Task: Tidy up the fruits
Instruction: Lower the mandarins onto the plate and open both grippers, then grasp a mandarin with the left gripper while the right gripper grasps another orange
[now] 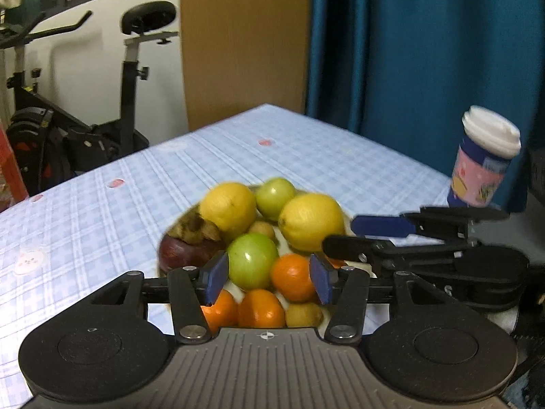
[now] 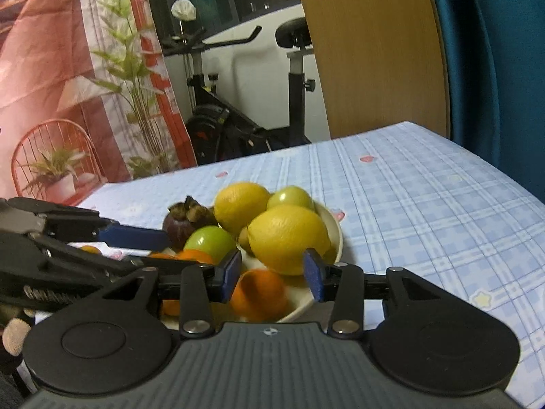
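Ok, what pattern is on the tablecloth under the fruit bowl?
The tablecloth is a light blue and white check with small pink hearts, clearest in the right wrist view.

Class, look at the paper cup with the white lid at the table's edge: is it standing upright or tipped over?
Upright. In the left wrist view the cup stands on its base with its white lid on top; its slight lean looks like fisheye distortion.

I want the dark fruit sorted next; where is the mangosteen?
The mangosteen sits at the bowl's left edge in both views, beside the far lemon and a green fruit.
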